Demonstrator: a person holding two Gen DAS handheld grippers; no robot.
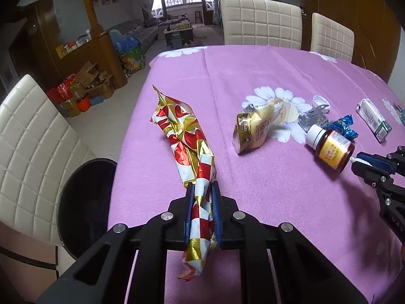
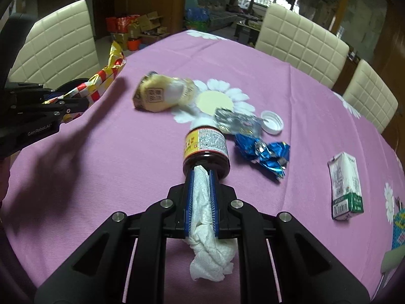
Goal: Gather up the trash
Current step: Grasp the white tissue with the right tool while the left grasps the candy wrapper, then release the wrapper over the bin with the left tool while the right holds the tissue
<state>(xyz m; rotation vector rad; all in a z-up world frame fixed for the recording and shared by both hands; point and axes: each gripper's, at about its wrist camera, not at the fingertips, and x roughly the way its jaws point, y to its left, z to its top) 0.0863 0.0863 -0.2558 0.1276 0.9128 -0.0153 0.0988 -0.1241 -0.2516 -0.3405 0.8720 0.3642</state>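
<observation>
My left gripper [image 1: 202,186] is shut on a long red, gold and white foil wrapper [image 1: 186,136], which sticks out ahead over the pink tablecloth [image 1: 265,197]. In the right wrist view that gripper [image 2: 83,101] and the wrapper [image 2: 108,73] show at the left edge. My right gripper [image 2: 201,172] is shut on a crumpled white paper tissue [image 2: 206,230]. Just beyond its tips lies a brown pill bottle [image 2: 206,147] on its side. The right gripper [image 1: 354,163] shows at the right in the left wrist view, with white tissue at its tip near the bottle [image 1: 331,149].
A beige pouch [image 2: 157,96], silver foil [image 2: 235,121], a white lid [image 2: 272,122], a blue wrapper [image 2: 263,153] and a small carton [image 2: 345,186] lie on the table. A black bin [image 1: 83,202] stands at the table's left edge beside a cream chair [image 1: 33,152]. More chairs [image 1: 260,20] line the far side.
</observation>
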